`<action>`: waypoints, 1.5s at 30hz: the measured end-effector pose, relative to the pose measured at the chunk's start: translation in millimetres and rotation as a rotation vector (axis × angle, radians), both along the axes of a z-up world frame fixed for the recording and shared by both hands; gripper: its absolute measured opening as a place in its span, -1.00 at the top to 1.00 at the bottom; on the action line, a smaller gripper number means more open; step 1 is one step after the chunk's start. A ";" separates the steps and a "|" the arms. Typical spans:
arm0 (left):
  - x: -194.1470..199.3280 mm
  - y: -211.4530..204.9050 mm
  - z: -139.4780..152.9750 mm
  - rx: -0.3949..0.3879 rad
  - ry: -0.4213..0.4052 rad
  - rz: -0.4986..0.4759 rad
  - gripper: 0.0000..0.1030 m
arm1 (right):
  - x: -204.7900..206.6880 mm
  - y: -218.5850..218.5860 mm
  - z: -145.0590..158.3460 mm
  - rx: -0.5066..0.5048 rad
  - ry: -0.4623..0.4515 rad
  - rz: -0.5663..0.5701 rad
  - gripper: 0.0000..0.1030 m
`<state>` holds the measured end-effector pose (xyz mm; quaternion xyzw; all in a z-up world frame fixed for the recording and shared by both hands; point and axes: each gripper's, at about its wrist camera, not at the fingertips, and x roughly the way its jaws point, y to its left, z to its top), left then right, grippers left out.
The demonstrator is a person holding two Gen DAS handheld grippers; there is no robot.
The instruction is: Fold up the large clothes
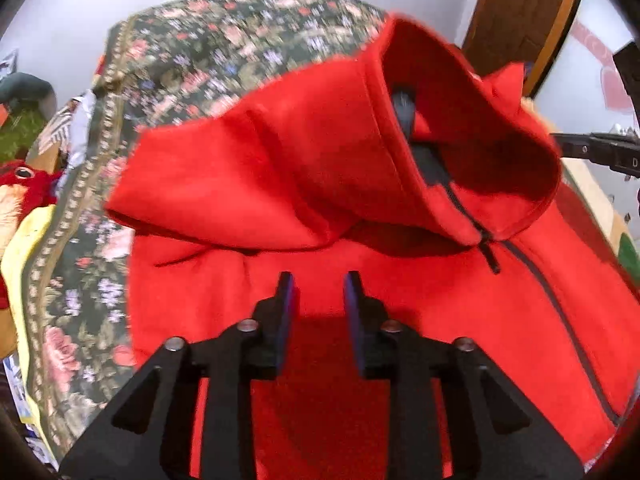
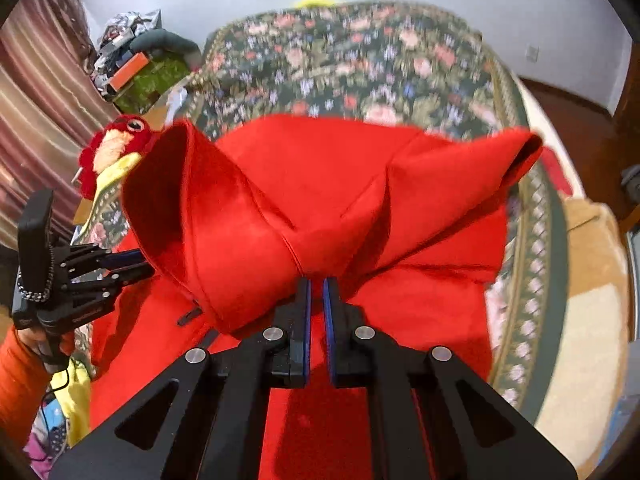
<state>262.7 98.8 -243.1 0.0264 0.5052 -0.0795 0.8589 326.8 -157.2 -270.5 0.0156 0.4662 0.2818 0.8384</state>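
A red zip-up hoodie [image 1: 400, 312] lies on a bed with a floral cover [image 1: 224, 52]. Its hood [image 1: 460, 132] stands raised and its dark zipper [image 1: 560, 308] runs down the right. My left gripper [image 1: 319, 280] hovers over the red fabric below the hood, jaws apart, nothing between them. In the right wrist view the hoodie [image 2: 320, 184] is bunched up, hood [image 2: 168, 200] at the left. My right gripper [image 2: 317, 282] has its jaws nearly together on a fold of the red fabric. The left gripper [image 2: 136, 262] also shows at the hood's left edge.
A red plush toy [image 2: 116, 144] and yellow cloth [image 1: 24, 256] lie at the bed's left side. A cluttered shelf [image 2: 132, 64] and a striped curtain [image 2: 36, 112] stand beyond. A wooden door [image 1: 516, 12] is at the far right. A beige blanket [image 2: 588, 320] lies right of the bed.
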 end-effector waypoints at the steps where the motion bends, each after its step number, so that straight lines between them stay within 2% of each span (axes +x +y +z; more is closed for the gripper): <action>1: -1.1 4.1 6.5 -0.003 -0.016 0.017 0.23 | -1.1 -1.4 5.2 0.022 -0.008 -0.006 0.85; 3: 1.0 12.4 19.8 -0.022 -0.047 0.059 -0.04 | 0.3 -4.8 13.0 0.066 -0.010 -0.030 0.64; 5: 4.9 23.8 35.9 -0.061 -0.086 0.118 -0.09 | 2.2 -5.9 16.9 0.100 -0.010 -0.062 0.13; 8: 13.7 33.5 51.8 -0.125 -0.115 0.172 -0.25 | 3.6 -2.4 20.7 0.117 -0.013 -0.111 -0.32; 11: 18.5 31.0 61.7 -0.197 -0.137 0.184 -0.36 | 1.8 8.1 17.0 0.096 0.007 -0.100 -0.38; 15: 21.0 10.6 60.7 -0.229 -0.131 0.145 -0.62 | -9.3 30.7 8.7 0.046 0.017 -0.012 -0.38; 17: 21.4 -2.8 56.9 -0.197 -0.131 0.117 -0.63 | -15.1 41.3 4.5 0.001 -0.009 0.023 -0.39; 20: 26.5 -18.7 47.7 -0.078 -0.148 0.112 -0.62 | -15.0 52.9 -1.6 -0.054 -0.032 0.048 -0.38; 22: 29.6 -24.4 44.3 0.052 -0.208 0.150 -0.55 | -12.6 51.7 -3.2 -0.071 -0.040 0.034 -0.38; 24: 32.6 -27.5 41.0 0.116 -0.224 0.130 -0.16 | -10.0 48.5 -1.9 -0.095 -0.061 0.012 -0.38; 25: 34.7 -28.6 38.9 0.129 -0.214 0.117 -0.06 | -9.1 47.5 -0.7 -0.101 -0.066 0.008 -0.38; 27: 37.6 -30.3 33.8 0.137 -0.186 0.086 0.32 | -5.4 43.7 -1.2 -0.118 -0.065 0.004 -0.35; 29: 38.5 -29.0 30.0 0.125 -0.153 0.071 0.54 | -3.6 42.6 -2.8 -0.139 -0.064 0.009 0.00; 31: 36.6 -22.3 31.3 0.061 -0.112 0.088 0.54 | -5.8 40.3 -3.6 -0.168 -0.068 0.015 0.08; 32: 33.9 -20.0 34.6 0.015 -0.109 0.092 0.53 | -9.1 38.5 -3.2 -0.172 -0.079 0.020 0.20; 34: 26.5 -18.4 44.3 -0.065 -0.106 0.096 0.29 | -12.9 36.5 -2.9 -0.170 -0.087 0.029 0.43; 35: 23.9 -19.5 49.8 -0.087 -0.110 0.094 0.04 | -14.6 36.3 -3.0 -0.171 -0.086 0.033 0.51; 36: 19.7 -21.5 56.7 -0.098 -0.128 0.090 -0.19 | -16.4 36.0 -3.1 -0.171 -0.086 0.036 0.52; 37: 17.0 -25.0 61.3 -0.089 -0.148 0.086 -0.27 | -17.3 36.1 -3.2 -0.169 -0.087 0.036 0.55; 39: 13.3 -36.4 68.0 -0.014 -0.197 0.065 -0.42 | -18.5 34.9 -2.9 -0.154 -0.087 0.031 0.65; 41: 16.2 -44.0 66.9 0.057 -0.212 0.059 -0.46 | -19.7 32.3 -1.3 -0.133 -0.095 0.015 0.69; 43: 24.3 -45.8 56.9 0.084 -0.195 0.068 -0.46 | -20.4 29.6 1.5 -0.117 -0.110 -0.004 0.73; 44: 30.6 -45.9 48.8 0.085 -0.168 0.082 -0.40 | -21.1 27.8 3.6 -0.111 -0.120 -0.014 0.77; 45: 34.5 -44.3 43.5 0.083 -0.151 0.088 -0.15 | -21.8 25.3 6.5 -0.102 -0.129 -0.024 0.78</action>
